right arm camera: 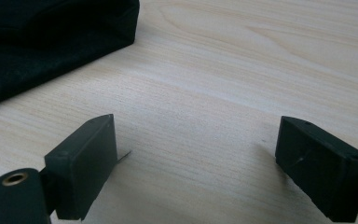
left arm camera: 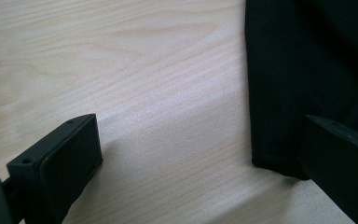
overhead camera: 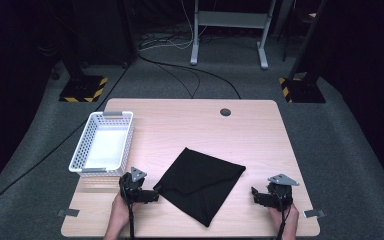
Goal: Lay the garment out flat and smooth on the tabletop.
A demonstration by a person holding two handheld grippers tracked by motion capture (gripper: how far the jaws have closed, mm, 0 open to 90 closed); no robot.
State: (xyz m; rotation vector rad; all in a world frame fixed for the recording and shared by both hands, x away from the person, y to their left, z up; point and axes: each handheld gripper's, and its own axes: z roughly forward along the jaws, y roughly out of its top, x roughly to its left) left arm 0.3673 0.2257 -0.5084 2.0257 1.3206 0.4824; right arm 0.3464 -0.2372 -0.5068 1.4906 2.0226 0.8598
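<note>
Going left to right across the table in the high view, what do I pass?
Basket → left tongs → black cloth → right tongs.

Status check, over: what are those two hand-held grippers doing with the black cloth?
Left hand-held gripper open at cloth's corner. Right hand-held gripper open, apart from cloth. Cloth folded flat on table, unheld. Basket off to the side, path clear.

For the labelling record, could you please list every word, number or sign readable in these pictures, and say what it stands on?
None: no readable text on the black cloth, the white basket, the table or either gripper.
Yellow-and-black hazard stripes mark the stand bases on the floor; they carry no words.
</note>
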